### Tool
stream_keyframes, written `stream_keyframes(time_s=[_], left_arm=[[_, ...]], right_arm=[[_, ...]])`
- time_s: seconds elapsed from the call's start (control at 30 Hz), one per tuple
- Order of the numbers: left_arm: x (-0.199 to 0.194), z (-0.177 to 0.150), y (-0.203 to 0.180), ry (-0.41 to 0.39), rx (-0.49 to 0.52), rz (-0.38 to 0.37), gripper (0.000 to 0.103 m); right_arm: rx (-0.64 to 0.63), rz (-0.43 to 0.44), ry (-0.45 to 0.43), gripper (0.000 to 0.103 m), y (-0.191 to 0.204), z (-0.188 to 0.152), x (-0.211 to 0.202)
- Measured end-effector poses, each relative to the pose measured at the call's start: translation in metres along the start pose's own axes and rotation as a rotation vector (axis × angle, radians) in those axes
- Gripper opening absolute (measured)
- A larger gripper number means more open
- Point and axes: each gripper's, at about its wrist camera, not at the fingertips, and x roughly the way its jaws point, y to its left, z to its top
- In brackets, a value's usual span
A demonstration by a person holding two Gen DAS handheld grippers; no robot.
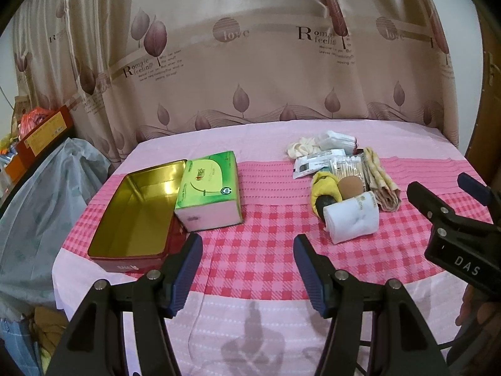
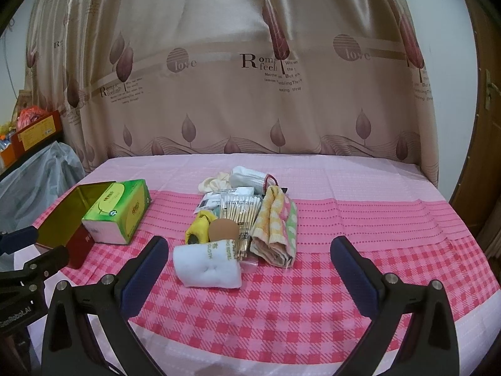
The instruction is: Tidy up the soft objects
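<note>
So the rolled white cloth (image 2: 208,264) sits at the front of the soft-stuff pile on the pink checked worktop (image 2: 313,297); looks plush, rolled up, green lettering on it, long axis roughly left-right; it's just ahead of the right hand-held gripper (image 2: 250,269), a bit left of centre, close to the left finger; right one's clearly nearer, the left hand-held gripper (image 1: 247,266) has it off to its right; both have fingers spread wide, nothing held; behind the cloth: brown sponge (image 2: 222,230), yellow thing (image 2: 198,228), cotton swabs (image 2: 242,211), folded checked towel (image 2: 275,228); open gold tin (image 1: 137,213) and green tissue box (image 1: 208,194) are well off left; guessing the tin's the destination.
</note>
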Motion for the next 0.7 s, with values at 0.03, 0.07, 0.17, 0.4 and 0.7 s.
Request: stream_keyframes(time_s=[0.03,0.07,0.17,0.4,0.7], left_arm=[[0.0001,0.0001,0.0006,0.0,-0.001,-0.002,0.062],[0.0001,0.0001,0.0003,-0.001,-0.001,-0.003,0.062],[0.0,-0.0008,0.0004,-0.001,-0.001,-0.002,0.062],[0.001,-0.0039,0.0027,0.006,-0.006,-0.004,0.062],[0.0036,-0.0035,0.0041,0.02,-0.009,-0.006,0.062]], right_arm=[[-0.001,-0.002,0.001,0.103,0.0003,0.0004,0.0002],[-0.001,-0.001,0.002,0.103,-0.0004,0.0005,0.0001],[0.006,0.001,0.001,0.103,-0.0005,-0.0005,0.0013],[0.006,0.005,0.004,0.103,-0.0014,-0.0012,0.001],[0.005,0.005,0.002,0.103,-0.0007,-0.0016,-0.0004]])
